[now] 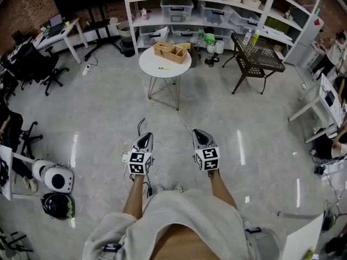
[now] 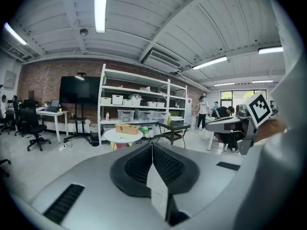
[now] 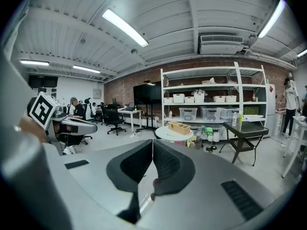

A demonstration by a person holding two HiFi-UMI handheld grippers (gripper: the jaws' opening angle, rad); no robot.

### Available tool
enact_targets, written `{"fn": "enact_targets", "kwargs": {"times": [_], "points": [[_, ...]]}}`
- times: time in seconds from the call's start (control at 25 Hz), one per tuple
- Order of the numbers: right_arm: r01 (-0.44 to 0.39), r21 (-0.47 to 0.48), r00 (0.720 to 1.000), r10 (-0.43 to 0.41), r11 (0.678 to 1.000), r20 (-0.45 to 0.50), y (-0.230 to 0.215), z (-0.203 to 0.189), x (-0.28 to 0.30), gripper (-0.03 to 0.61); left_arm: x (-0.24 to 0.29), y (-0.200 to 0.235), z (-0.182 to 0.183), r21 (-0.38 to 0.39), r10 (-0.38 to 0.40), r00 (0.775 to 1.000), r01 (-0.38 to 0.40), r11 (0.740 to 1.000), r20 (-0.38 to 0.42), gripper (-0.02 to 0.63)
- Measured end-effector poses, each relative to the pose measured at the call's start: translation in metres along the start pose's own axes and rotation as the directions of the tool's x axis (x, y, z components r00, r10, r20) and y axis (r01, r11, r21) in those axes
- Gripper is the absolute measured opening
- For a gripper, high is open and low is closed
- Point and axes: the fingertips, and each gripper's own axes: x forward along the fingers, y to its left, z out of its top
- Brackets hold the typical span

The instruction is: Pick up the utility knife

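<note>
Grey jaws meet tip to tip on both tools: the left tool (image 1: 144, 141) and the right tool (image 1: 199, 134) are each closed on nothing, held side by side at waist height and aimed ahead.

Just past them a white cable (image 1: 183, 124) loops across the glossy floor (image 1: 97, 123), right on the line to the goal. A foot could catch it on the walk over, and since it runs toward the table's legs, a tug might jolt whatever sits on top.

Farther on stands the round white table (image 1: 149, 64) on thin wire legs, well apart from the person. The utility knife (image 1: 164, 68) appears to be the small yellow sliver lying flat near the table's front edge; it is too small to confirm. The wooden box (image 1: 171, 51) sits close behind it.

Neither tool can take the knife until its jaws part, so reaching in closed would only shove it. A slim thing flat on a smooth top probably skids under a shallow approach, either into the box or off the rim. A knock against that light frame could do the same.

Shelving (image 1: 217, 15) behind plays no part.
</note>
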Motion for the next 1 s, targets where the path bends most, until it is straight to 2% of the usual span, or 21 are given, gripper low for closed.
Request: {"fn": "enact_targets", "kwargs": {"times": [0.4,0.76,1.0], "points": [[-0.020,0.006,1.000,0.020,1.000,-0.006,-0.022,-0.009,0.001,0.032,0.016,-0.018,-0.005,-0.001,0.013,1.000,-0.013,1.000,-0.019,0.023],[-0.034,0.012,0.999,0.034,0.999,-0.018,-0.032,-0.010,0.030,0.032,0.040,-0.004,-0.009,-0.014,0.024,0.999,-0.025,1.000,-0.033,0.023],[-0.039,0.003,0.999,0.039,0.999,-0.037,-0.039,-0.010,0.070,0.032,0.074,0.022,-0.012,-0.033,0.019,0.999,-0.020,0.999,-0.040,0.023]]}}
